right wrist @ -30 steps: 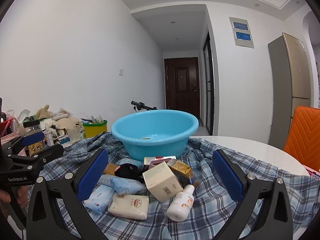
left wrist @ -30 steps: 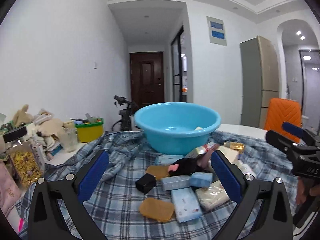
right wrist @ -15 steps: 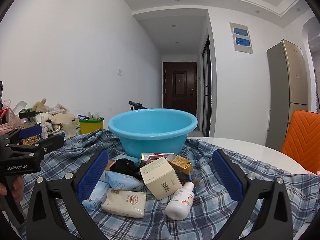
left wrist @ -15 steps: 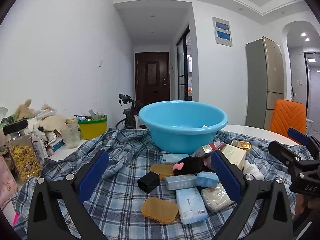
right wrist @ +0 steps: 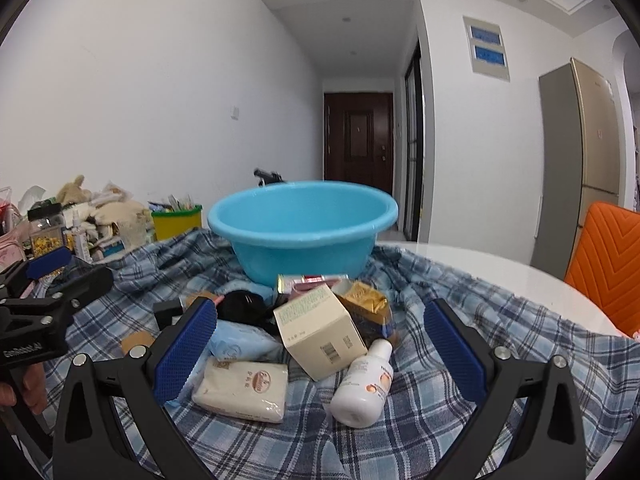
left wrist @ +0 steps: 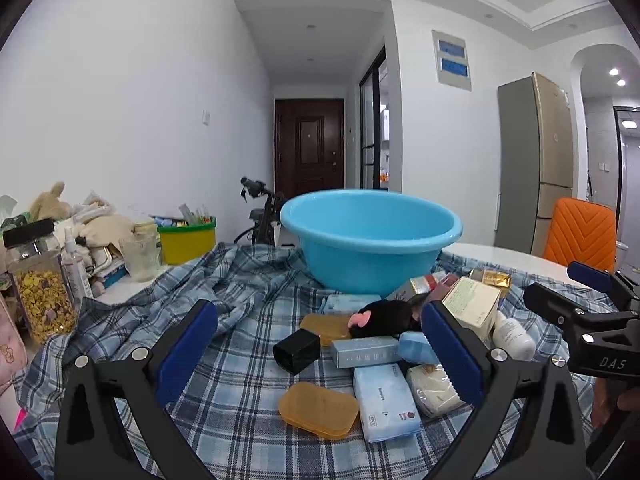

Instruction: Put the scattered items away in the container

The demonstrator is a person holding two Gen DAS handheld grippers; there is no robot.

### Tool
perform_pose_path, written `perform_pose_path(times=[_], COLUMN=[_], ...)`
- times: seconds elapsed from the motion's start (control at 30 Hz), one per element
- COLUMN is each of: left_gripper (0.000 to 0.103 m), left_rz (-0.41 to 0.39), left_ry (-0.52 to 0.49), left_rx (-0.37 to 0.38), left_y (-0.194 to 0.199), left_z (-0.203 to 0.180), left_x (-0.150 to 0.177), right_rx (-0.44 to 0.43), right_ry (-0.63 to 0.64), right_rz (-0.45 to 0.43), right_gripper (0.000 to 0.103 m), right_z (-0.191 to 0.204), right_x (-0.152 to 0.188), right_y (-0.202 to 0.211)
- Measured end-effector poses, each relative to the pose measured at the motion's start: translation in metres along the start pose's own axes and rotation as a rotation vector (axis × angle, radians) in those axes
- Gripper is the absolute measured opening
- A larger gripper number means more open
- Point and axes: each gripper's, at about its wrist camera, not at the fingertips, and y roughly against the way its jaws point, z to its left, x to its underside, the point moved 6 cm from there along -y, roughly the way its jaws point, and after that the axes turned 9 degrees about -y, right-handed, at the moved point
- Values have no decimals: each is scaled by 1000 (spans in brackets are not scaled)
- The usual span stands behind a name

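Note:
A light blue basin [left wrist: 370,240] stands on a plaid cloth [left wrist: 240,360]; it also shows in the right wrist view [right wrist: 304,224]. In front of it lies a pile: a black box [left wrist: 297,351], an orange case [left wrist: 318,410], a blue tissue pack [left wrist: 386,402], a black plush toy [left wrist: 382,317], a cream carton [right wrist: 320,338], a white bottle [right wrist: 366,386], a white packet [right wrist: 242,386]. My left gripper [left wrist: 320,356] is open above the black box. My right gripper [right wrist: 320,352] is open around the carton and bottle.
At the left stand a jar of yellow bits [left wrist: 42,284], a spray bottle [left wrist: 76,268], plush toys [left wrist: 100,228] and a yellow tub [left wrist: 188,240]. An orange chair [right wrist: 604,248] and a fridge [left wrist: 536,160] are at the right. The white table edge [right wrist: 500,268] shows beyond the cloth.
Both grippers have dropped lower and moved a little closer to the pile; the basin's inside has gone out of sight. Both jaws stay open.

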Motion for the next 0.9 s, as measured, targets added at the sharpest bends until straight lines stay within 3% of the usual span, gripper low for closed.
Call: perform_pose_path(times=[0.13, 0.9], left_gripper=[103, 103], left_rz=[18, 18], left_ry=[11, 15], left_rx=[-29, -34], left_y=[-3, -1], left_z=[3, 3], left_x=[3, 4], right_rx=[3, 34], right_ry=[3, -6], right_rz=[6, 2], right_gripper=[103, 103], right_z=[0, -5], right_x=[2, 0], right_y=[-1, -1])
